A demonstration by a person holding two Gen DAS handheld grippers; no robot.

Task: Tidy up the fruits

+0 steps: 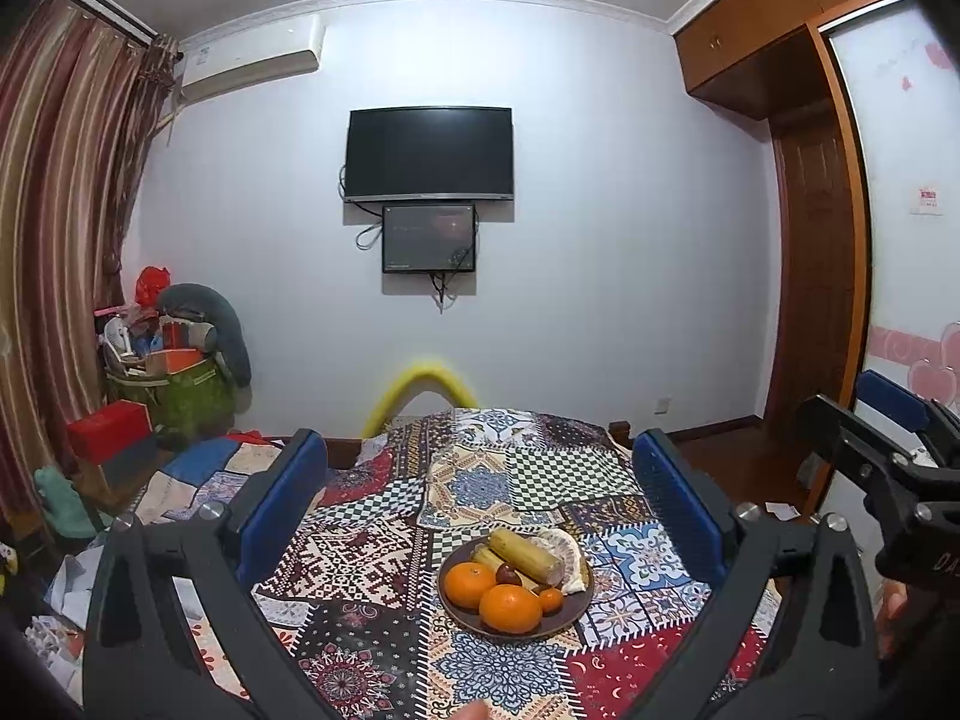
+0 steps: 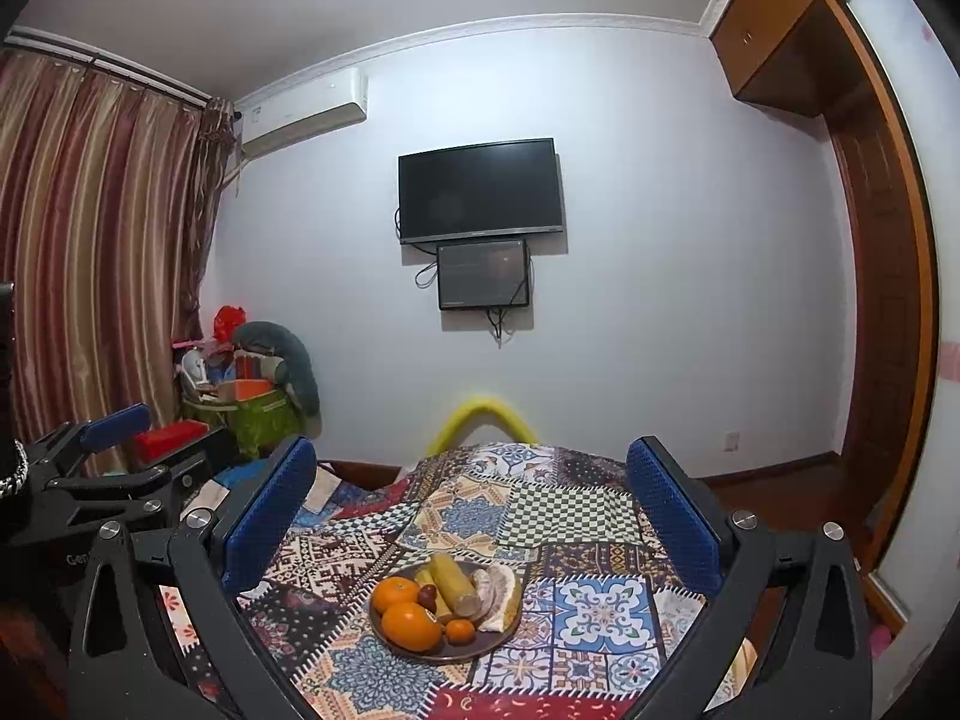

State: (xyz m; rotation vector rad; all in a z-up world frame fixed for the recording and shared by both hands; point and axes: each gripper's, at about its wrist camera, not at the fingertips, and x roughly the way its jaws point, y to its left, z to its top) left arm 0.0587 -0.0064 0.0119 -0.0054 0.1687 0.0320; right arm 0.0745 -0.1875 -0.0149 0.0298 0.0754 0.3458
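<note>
On the patchwork cloth dead ahead of you sits the brown plate, loaded with fruit. From the left wrist camera it's at about 6 o'clock, slightly right of centre, framed between the blue pads.

Plate contents, left wrist view:
- big orange at the plate's 6 o'clock, nearest you
- second orange at 9 o'clock, touching the first
- small orange just right of the big one
- dark red fruit at centre, wedged between the oranges and the corn
- corn cob lying diagonally across the 12 o'clock half
- pale pomelo piece along the 3 o'clock rim, touching the corn

Your left gripper has its fingers spread wide, nothing between them, well above and short of the plate. Your right gripper is likewise spread wide and empty; from its camera the plate is at 6 o'clock, a bit left of centre.

Each gripper shows in the other's view: right one at 3 o'clock in the left camera, left one at 9 o'clock in the right camera. They're side by side, apart.

Background: TV on the wall at 12 o'clock, curtain at 9 o'clock.
</note>
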